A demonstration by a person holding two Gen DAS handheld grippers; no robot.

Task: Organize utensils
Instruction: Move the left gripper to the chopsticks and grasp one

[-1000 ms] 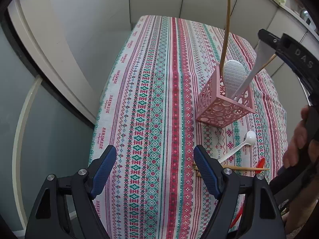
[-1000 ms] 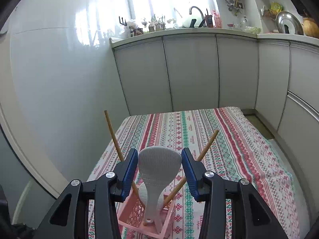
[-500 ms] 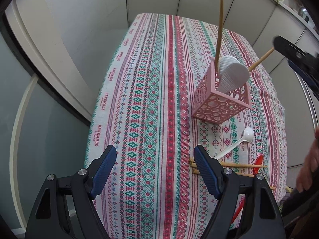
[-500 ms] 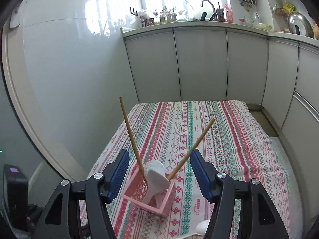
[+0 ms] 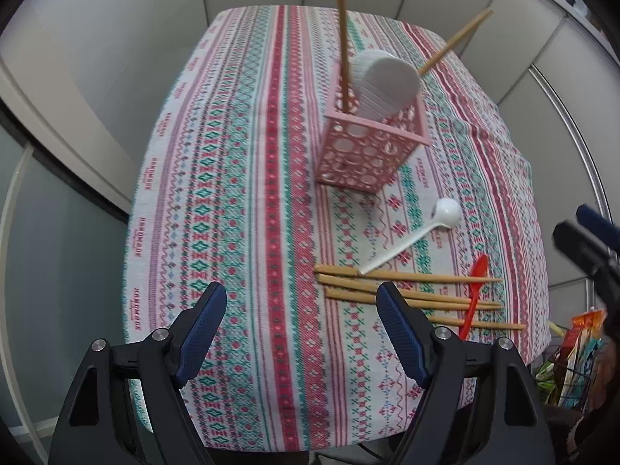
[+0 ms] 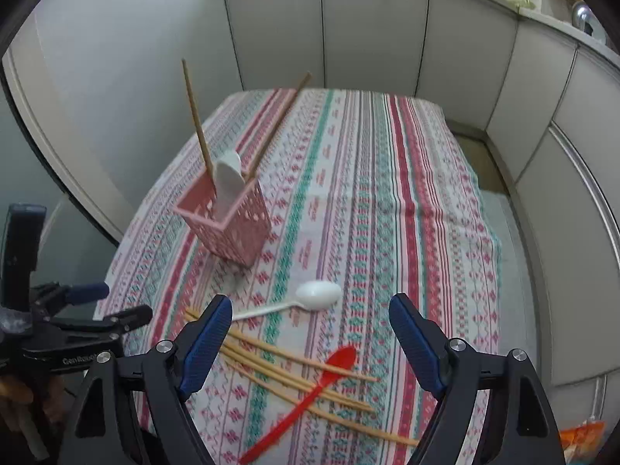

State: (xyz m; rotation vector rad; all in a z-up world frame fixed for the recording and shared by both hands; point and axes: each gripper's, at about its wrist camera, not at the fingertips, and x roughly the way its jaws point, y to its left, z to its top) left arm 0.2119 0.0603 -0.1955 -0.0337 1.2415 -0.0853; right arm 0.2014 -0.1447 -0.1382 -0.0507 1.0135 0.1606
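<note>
A pink perforated holder (image 5: 372, 147) (image 6: 232, 224) stands on the striped tablecloth (image 5: 248, 201) (image 6: 387, 201). It holds a white rice paddle (image 5: 383, 81) (image 6: 228, 182) and two wooden chopsticks (image 5: 343, 31) (image 6: 195, 116). A white spoon (image 5: 418, 236) (image 6: 306, 298), a red spoon (image 5: 474, 290) (image 6: 310, 391) and several loose chopsticks (image 5: 407, 290) (image 6: 294, 372) lie near the table's front edge. My left gripper (image 5: 300, 333) is open and empty above the front left of the cloth. My right gripper (image 6: 310, 345) is open and empty above the loose utensils.
White cabinet fronts (image 6: 372, 27) surround the table. The left gripper's body shows at the left of the right wrist view (image 6: 69, 333). The right gripper shows at the right edge of the left wrist view (image 5: 589, 240). Colourful packets (image 5: 577, 348) sit low at the right.
The right gripper let go of the rice paddle, which now rests in the holder, and pulled back toward the front edge over the loose utensils. The left gripper stayed open.
</note>
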